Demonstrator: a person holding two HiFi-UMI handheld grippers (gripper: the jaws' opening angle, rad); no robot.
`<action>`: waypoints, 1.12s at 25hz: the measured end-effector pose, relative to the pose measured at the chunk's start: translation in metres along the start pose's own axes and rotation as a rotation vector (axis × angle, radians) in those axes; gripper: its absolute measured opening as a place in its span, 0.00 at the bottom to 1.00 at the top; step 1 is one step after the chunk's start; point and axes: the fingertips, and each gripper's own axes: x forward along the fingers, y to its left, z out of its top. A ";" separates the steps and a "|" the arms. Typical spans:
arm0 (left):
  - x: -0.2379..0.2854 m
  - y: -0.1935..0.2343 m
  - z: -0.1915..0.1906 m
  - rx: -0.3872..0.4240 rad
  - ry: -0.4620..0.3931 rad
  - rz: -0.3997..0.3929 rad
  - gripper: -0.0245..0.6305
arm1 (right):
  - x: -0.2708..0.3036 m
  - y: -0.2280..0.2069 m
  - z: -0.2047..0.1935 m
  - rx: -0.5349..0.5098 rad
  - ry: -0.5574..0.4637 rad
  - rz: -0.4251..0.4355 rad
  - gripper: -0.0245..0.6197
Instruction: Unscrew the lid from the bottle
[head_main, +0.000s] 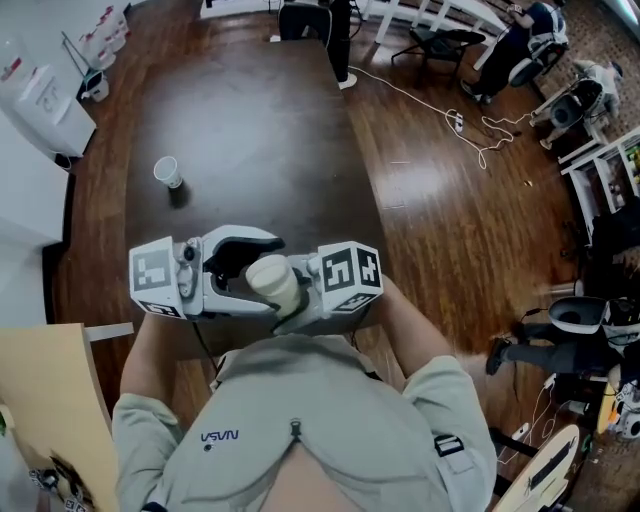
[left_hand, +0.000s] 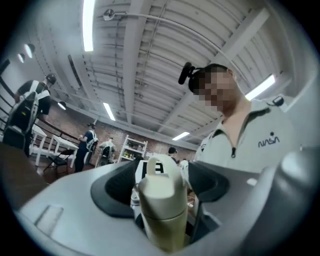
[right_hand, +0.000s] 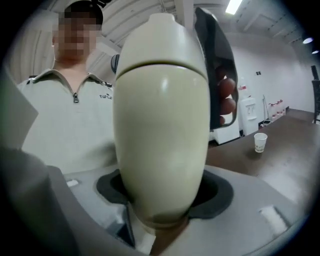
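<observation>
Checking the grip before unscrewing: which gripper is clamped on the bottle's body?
The right gripper: its jaws clamp the cream bottle at its body. The left gripper only stands open around the lid.

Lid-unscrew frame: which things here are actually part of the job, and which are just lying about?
Job:
- cream bottle, clamped in the right gripper
- its lid, between the left gripper's parted jaws

Lying about:
- paper cup on the table
- water dispenser
- white cable on the floor
</observation>
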 end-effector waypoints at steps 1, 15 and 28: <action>0.000 -0.002 0.000 -0.013 0.007 -0.029 0.56 | 0.001 0.003 0.000 -0.003 0.014 0.023 0.50; 0.005 0.006 -0.017 0.077 0.099 0.034 0.50 | 0.000 -0.012 -0.009 -0.010 0.029 -0.072 0.50; -0.017 0.094 -0.027 0.166 0.044 0.903 0.50 | -0.058 -0.134 -0.024 0.104 -0.013 -1.067 0.50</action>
